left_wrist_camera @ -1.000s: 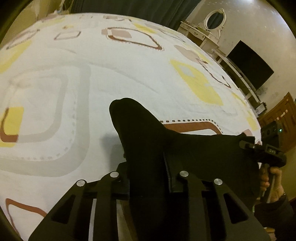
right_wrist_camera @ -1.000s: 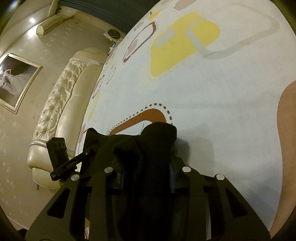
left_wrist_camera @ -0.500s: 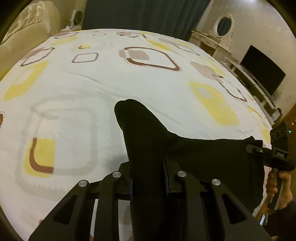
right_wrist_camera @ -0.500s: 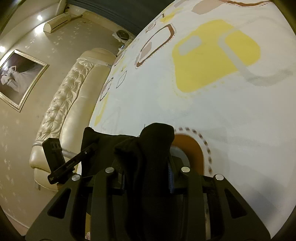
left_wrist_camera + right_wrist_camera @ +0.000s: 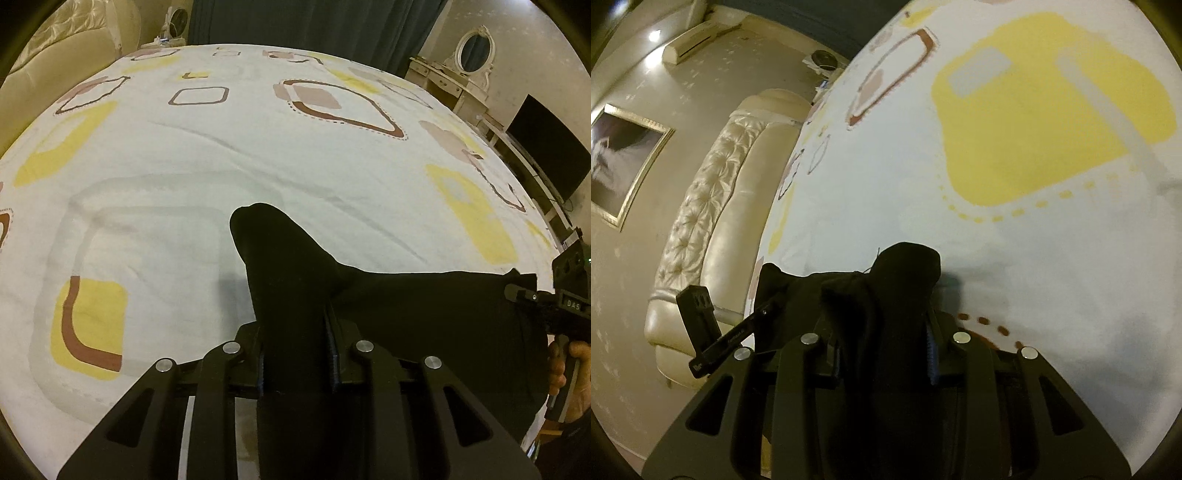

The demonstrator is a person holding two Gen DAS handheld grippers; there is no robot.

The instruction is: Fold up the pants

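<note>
Left claw (image 5: pixel 295 354): clamped on a bunched fold of the black pants (image 5: pixel 424 314).
Right claw (image 5: pixel 882 354): pinching the other bunched end.
Pants: stretched between both claws, above the patterned bed sheet (image 5: pixel 221 155).

pants (image 5: pixel 424 314): showing plain black, no visible pattern
bedsheet (image 5: pixel 258 155): showing white with rounded squares in yellow, brown, beige and pale grey, some edged with dotted lines
headboard (image 5: pixel 713 206): showing glossy cream, tufted
curtain (image 5: pixel 314 26): looking dark teal, though the light is dim
left gripper (image 5: pixel 297 354): showing black, with silver pins
picture frame (image 5: pixel 635 177): showing silver-gold
</note>
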